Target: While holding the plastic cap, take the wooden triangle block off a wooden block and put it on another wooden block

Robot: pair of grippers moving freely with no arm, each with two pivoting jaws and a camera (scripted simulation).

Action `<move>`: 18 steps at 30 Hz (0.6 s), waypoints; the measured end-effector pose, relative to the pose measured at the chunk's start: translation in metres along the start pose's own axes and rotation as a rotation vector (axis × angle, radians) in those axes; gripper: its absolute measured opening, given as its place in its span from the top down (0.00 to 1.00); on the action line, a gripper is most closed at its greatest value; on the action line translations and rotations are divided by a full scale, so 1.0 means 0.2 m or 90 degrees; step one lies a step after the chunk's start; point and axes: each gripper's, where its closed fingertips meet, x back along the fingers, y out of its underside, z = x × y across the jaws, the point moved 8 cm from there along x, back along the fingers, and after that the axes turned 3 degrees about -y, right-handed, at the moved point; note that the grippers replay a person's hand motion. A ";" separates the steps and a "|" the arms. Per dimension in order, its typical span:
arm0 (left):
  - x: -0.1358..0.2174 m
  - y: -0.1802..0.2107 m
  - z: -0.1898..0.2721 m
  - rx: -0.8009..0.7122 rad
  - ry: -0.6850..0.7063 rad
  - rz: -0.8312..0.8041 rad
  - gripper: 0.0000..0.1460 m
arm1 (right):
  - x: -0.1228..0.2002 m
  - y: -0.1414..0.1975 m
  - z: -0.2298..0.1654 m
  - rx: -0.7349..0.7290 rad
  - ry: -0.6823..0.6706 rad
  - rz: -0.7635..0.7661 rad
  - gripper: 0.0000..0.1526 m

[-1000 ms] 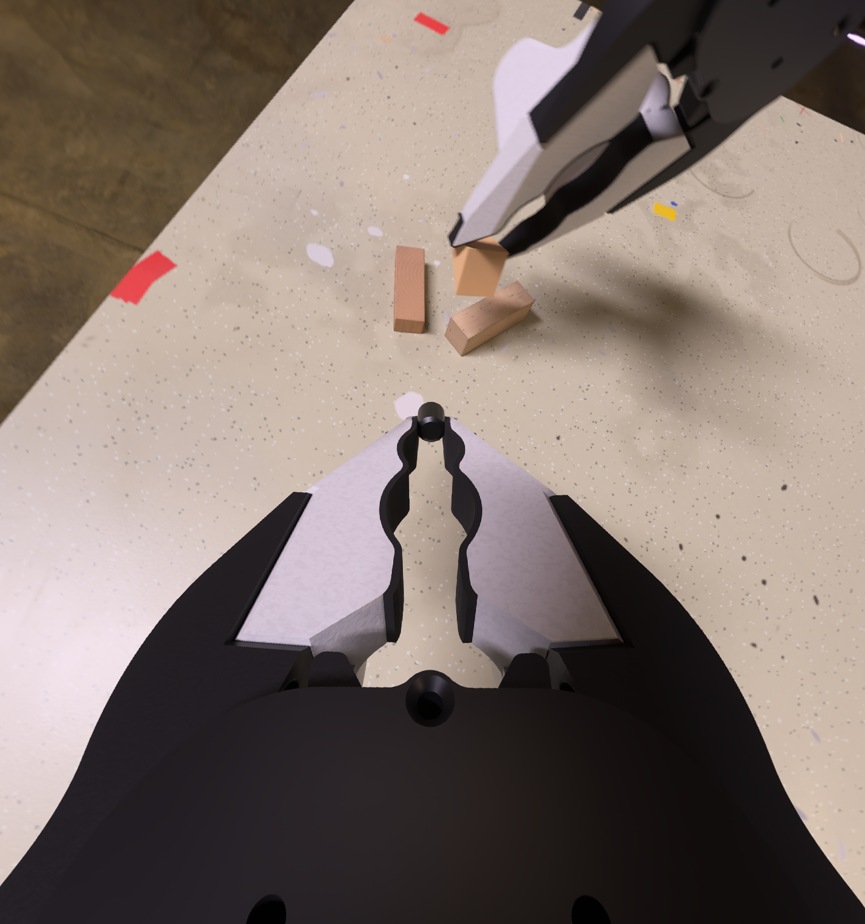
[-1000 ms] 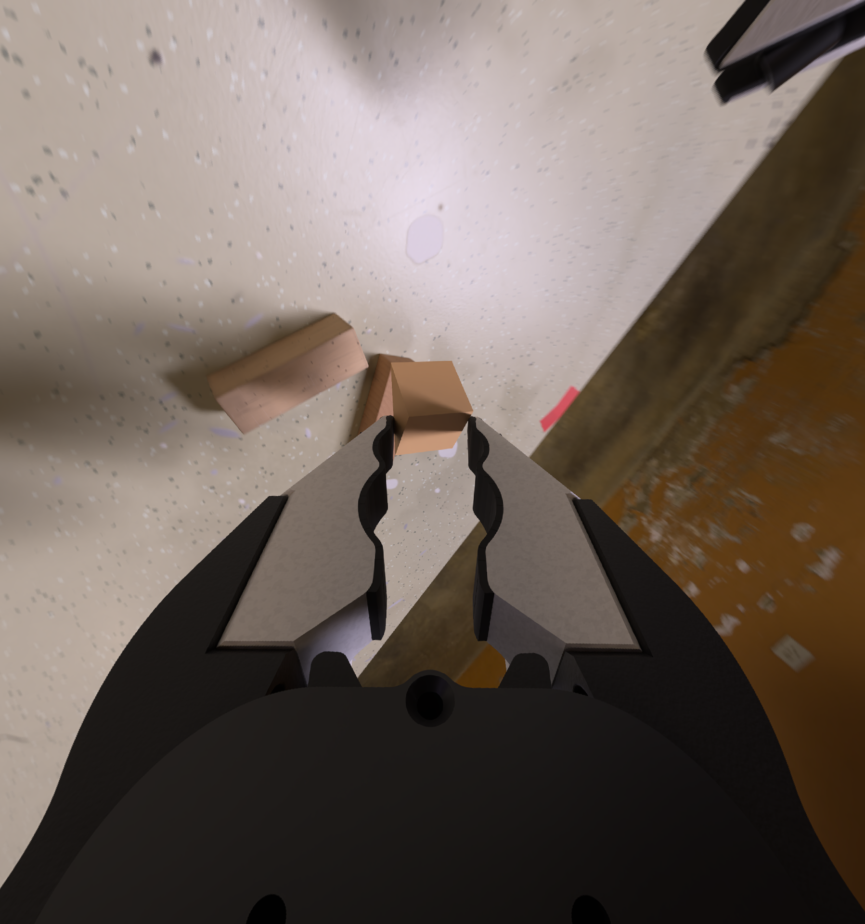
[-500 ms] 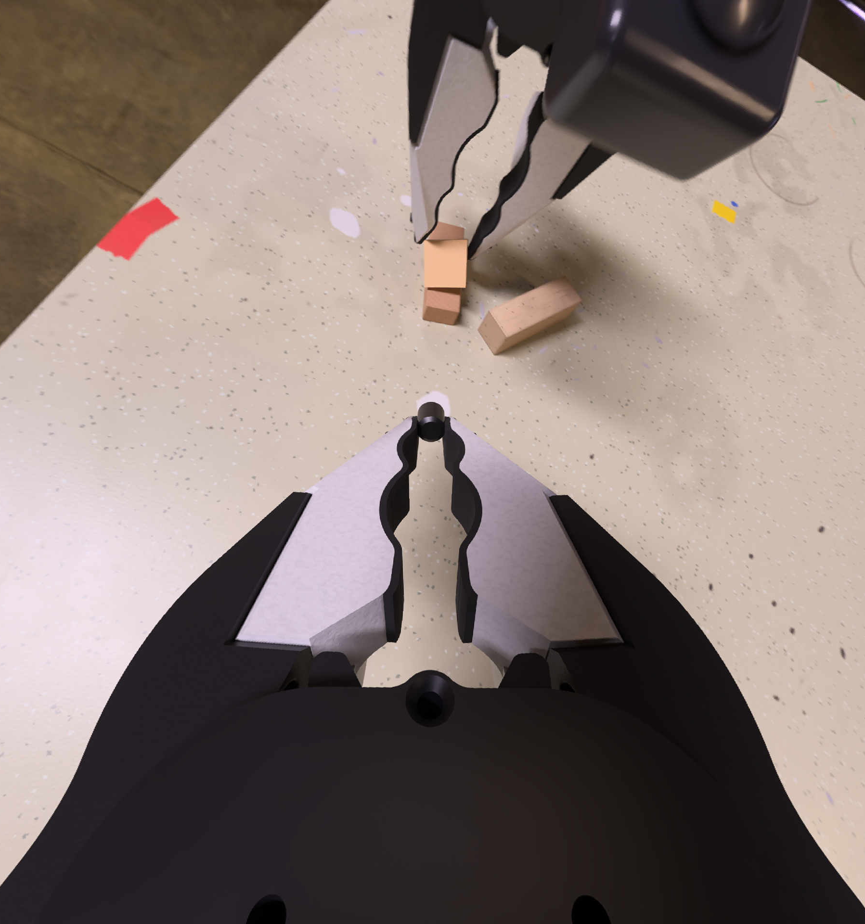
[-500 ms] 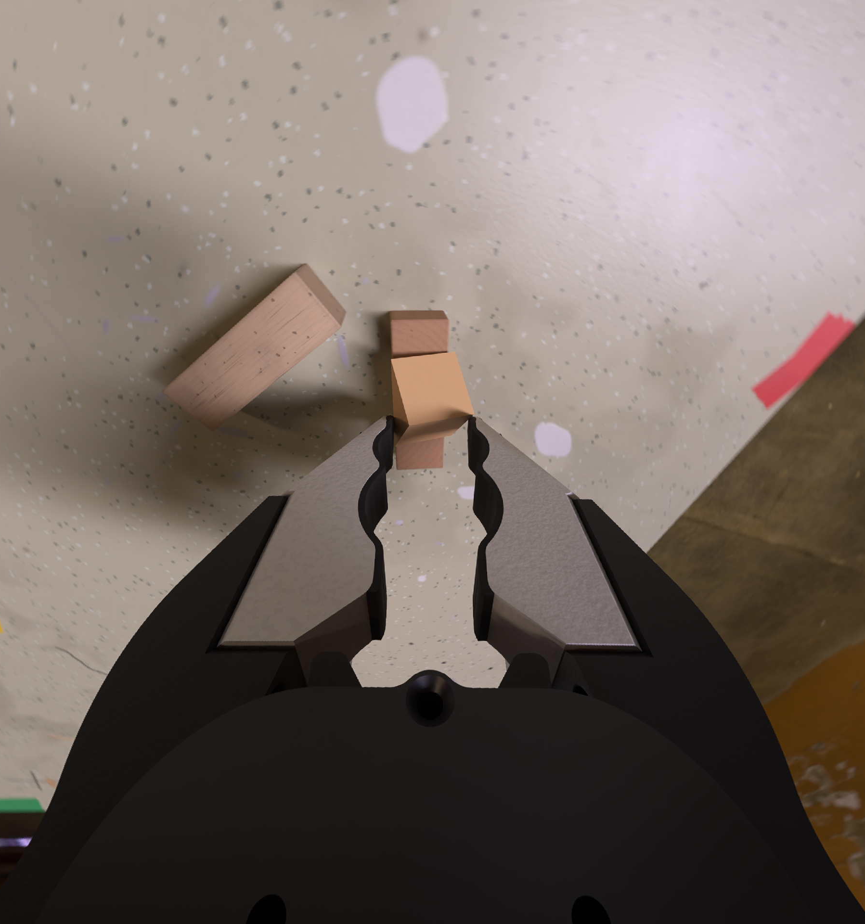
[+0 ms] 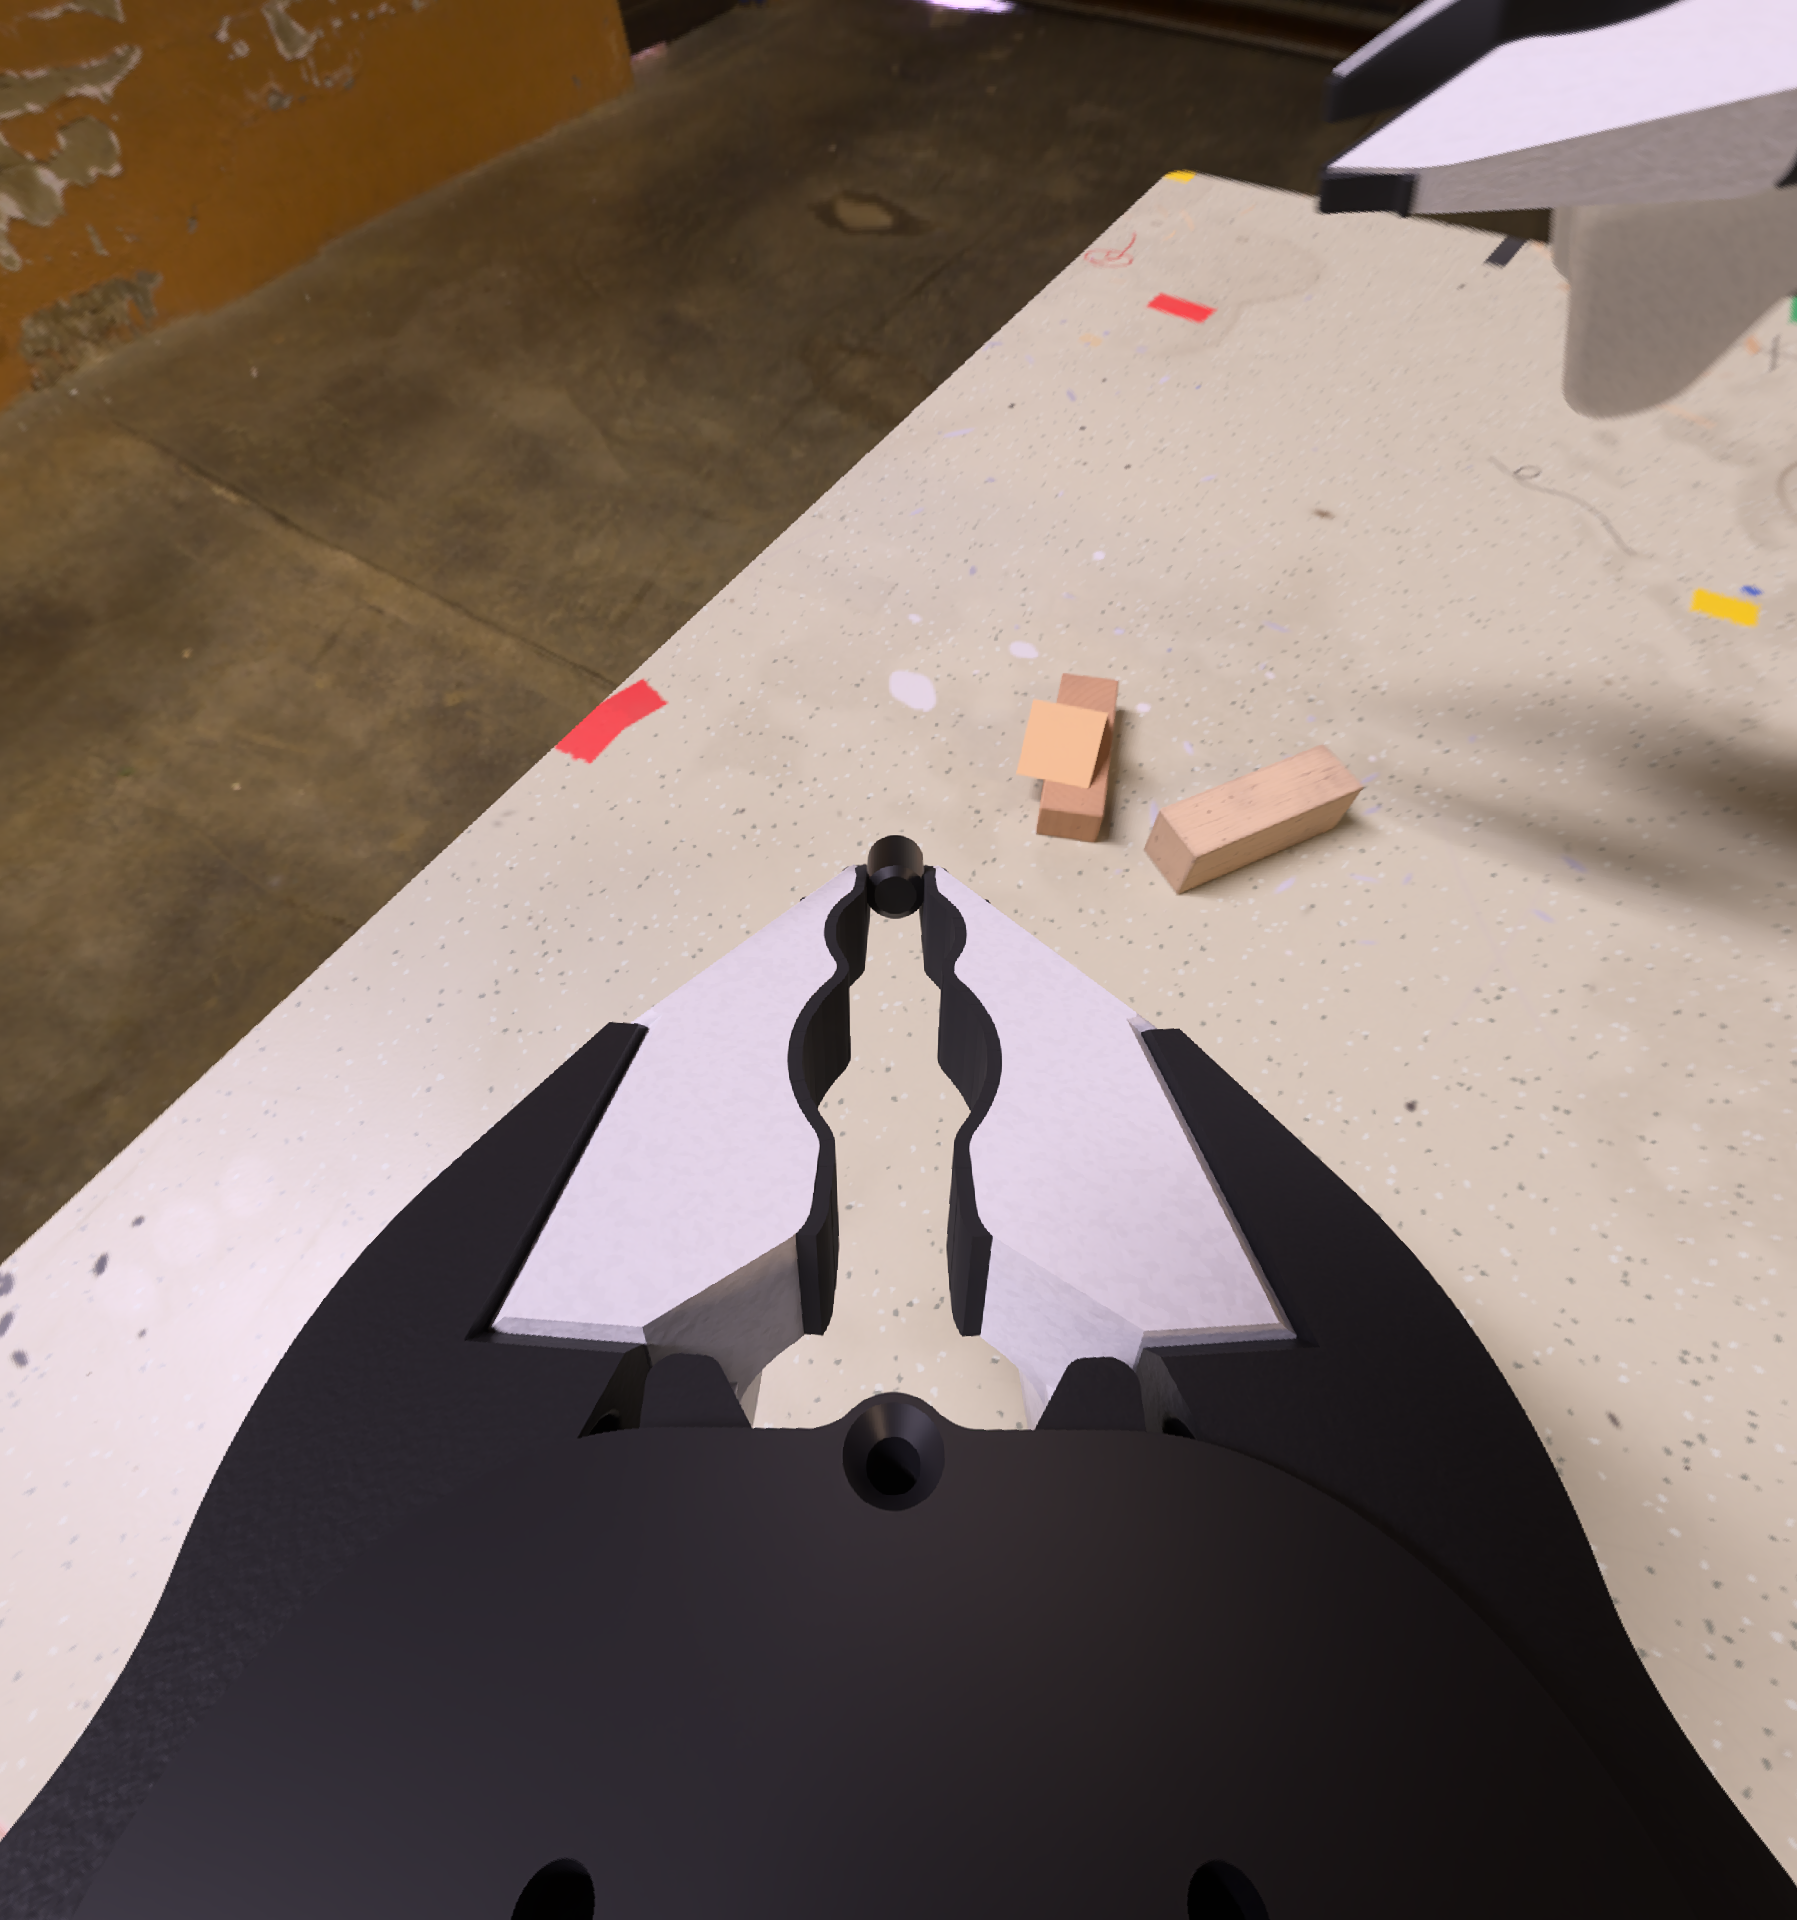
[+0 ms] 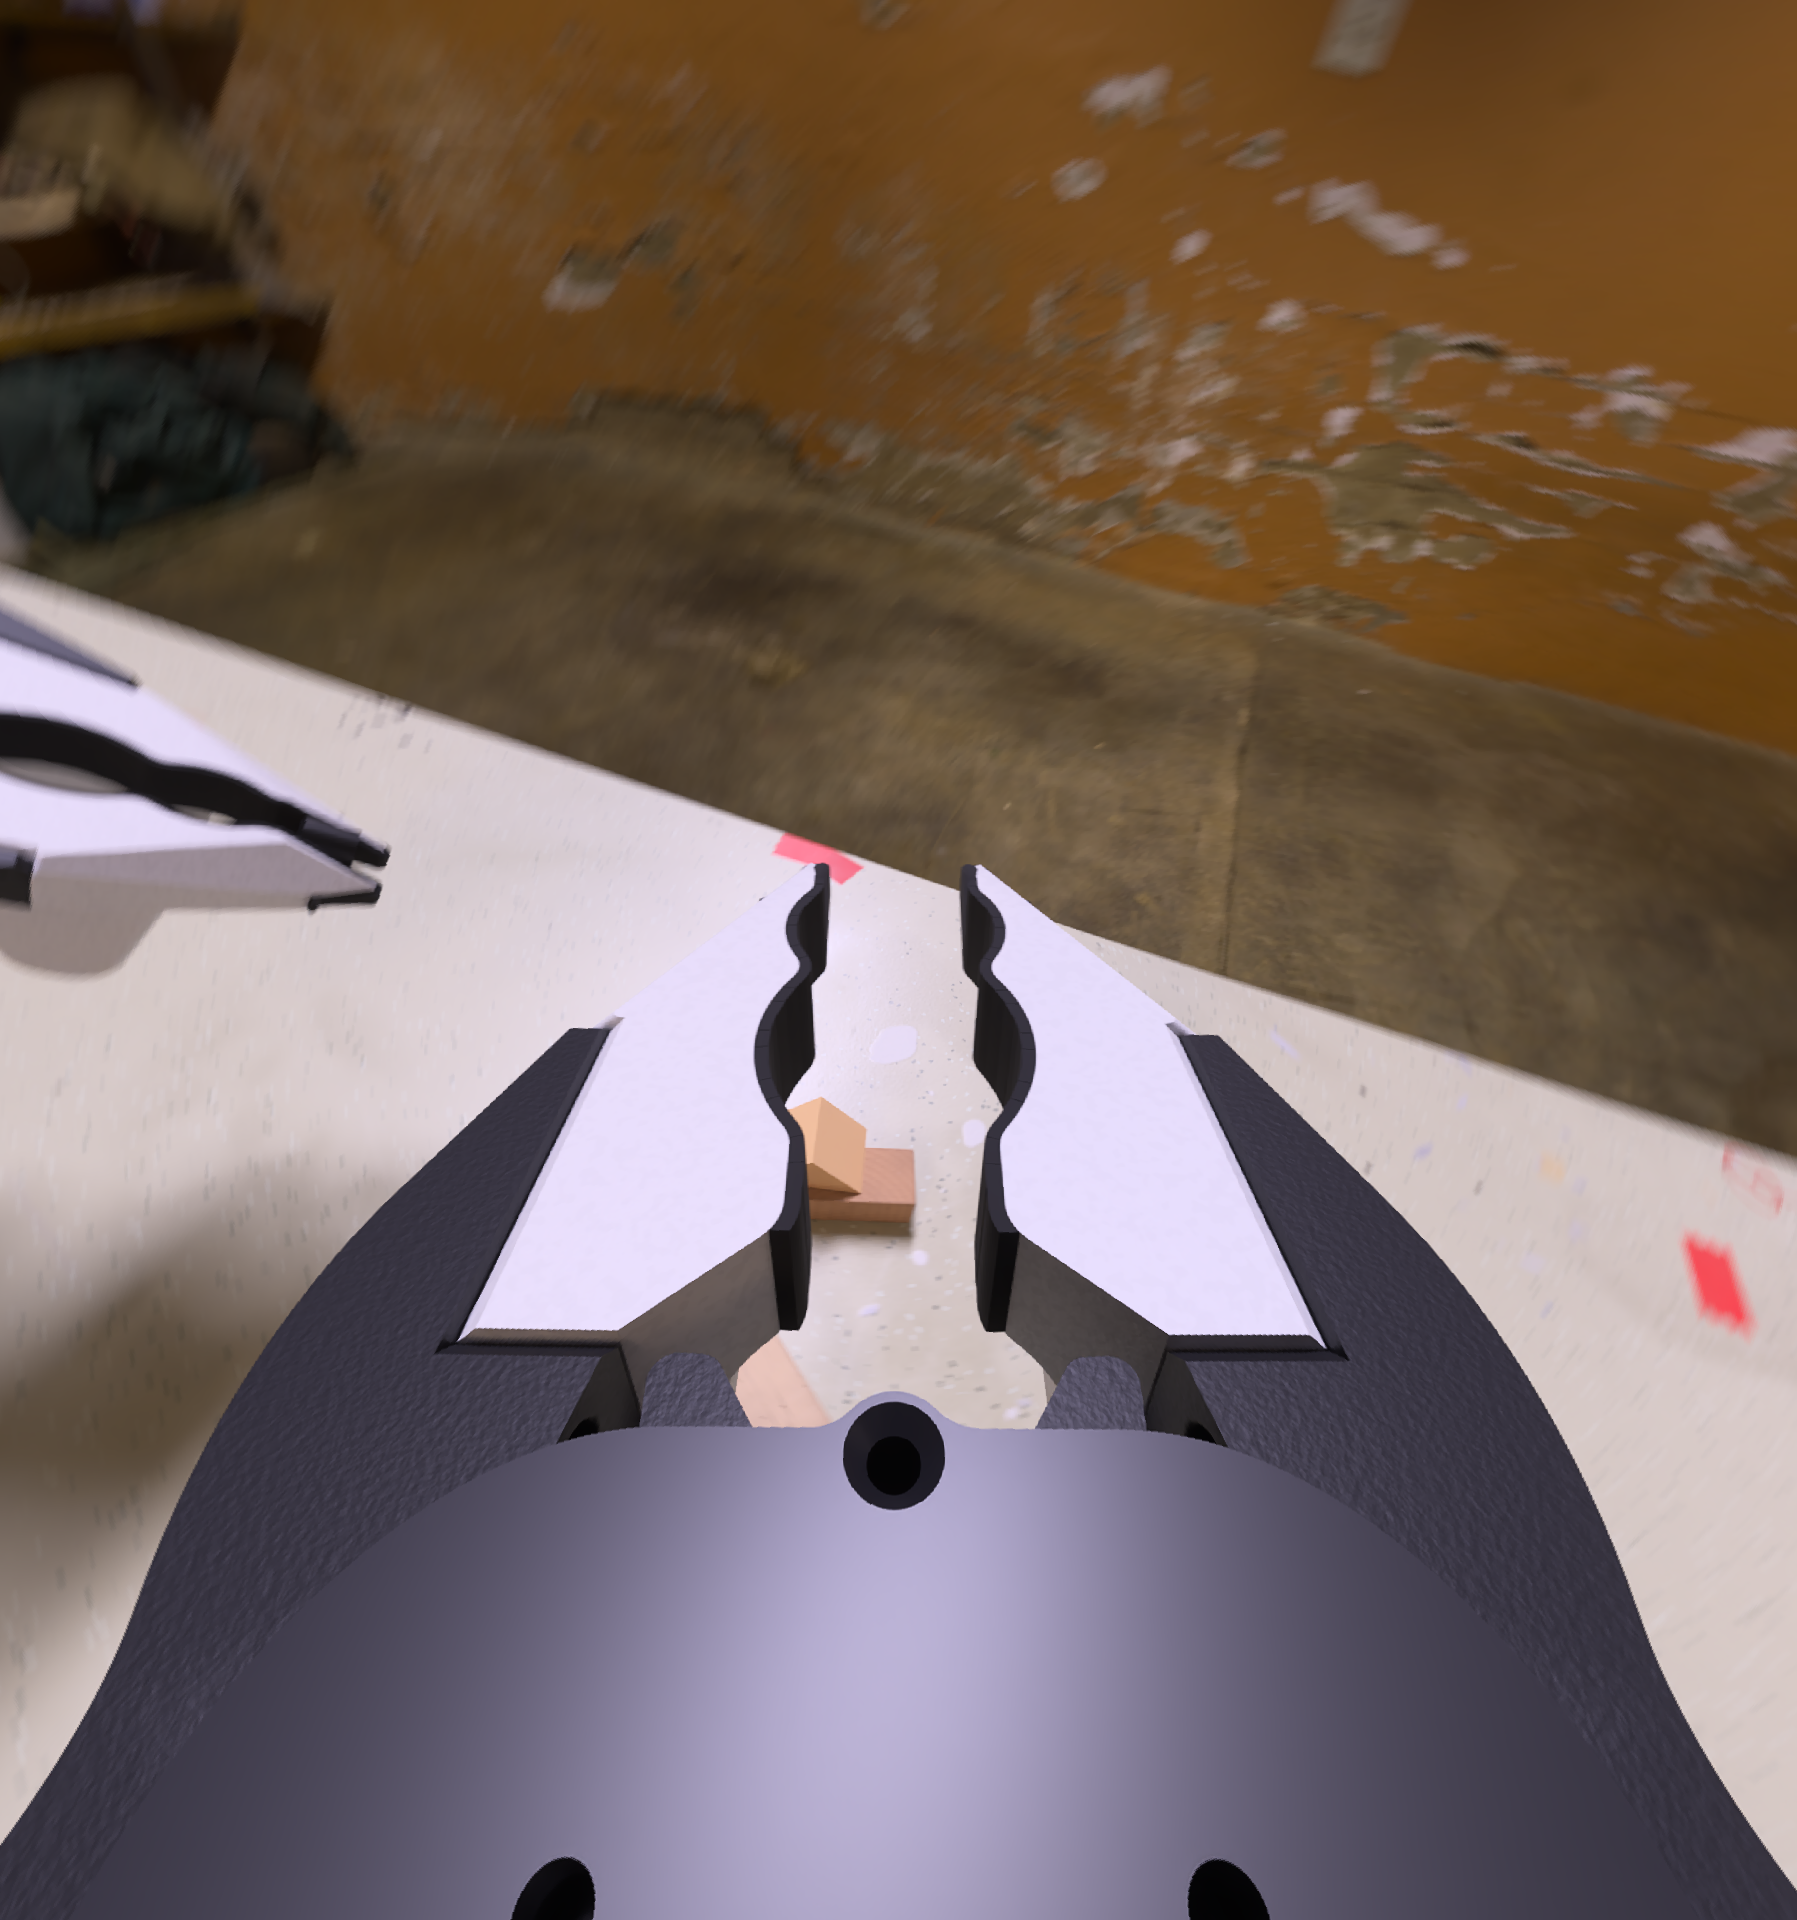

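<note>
wooden blocks: 2, (image 5: 1079, 769) & (image 5: 1249, 818), centre-right
triangle block (image 5: 1062, 742): 1
plastic cap (image 5: 894, 875): 1
grippers: 2, (image 5: 894, 883) & (image 6: 894, 883)

The left gripper (image 5: 895, 883) hovers above the tabletop (image 5: 1393, 1091), fingers (image 5: 842, 935) pinched on a small black cap (image 5: 894, 871). The right gripper (image 6: 894, 883) hangs above the same tabletop; its fingers (image 6: 806, 935) are spread, empty.

open table (image 5: 1289, 1143) around blocks (image 5: 1249, 818)

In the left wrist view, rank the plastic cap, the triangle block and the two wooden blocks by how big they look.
1. Bare wooden block, lying alone: largest.
2. Wooden block under the triangle: partly covered, so this rank is unsure.
3. Wooden triangle block.
4. Plastic cap: smallest, though nearest, pinched in the left tongs.
</note>
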 end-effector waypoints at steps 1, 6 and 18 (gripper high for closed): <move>0.00 0.01 0.00 -0.005 -0.006 -0.006 0.94 | 0.02 0.05 -0.01 -0.040 0.032 0.030 0.87; -0.07 0.05 0.01 -0.031 -0.003 -0.098 0.94 | 0.00 0.20 -0.04 -0.162 0.062 0.036 0.88; -0.30 0.09 0.03 -0.043 -0.017 -0.241 0.94 | -0.14 0.33 -0.10 -0.209 -0.017 -0.206 1.00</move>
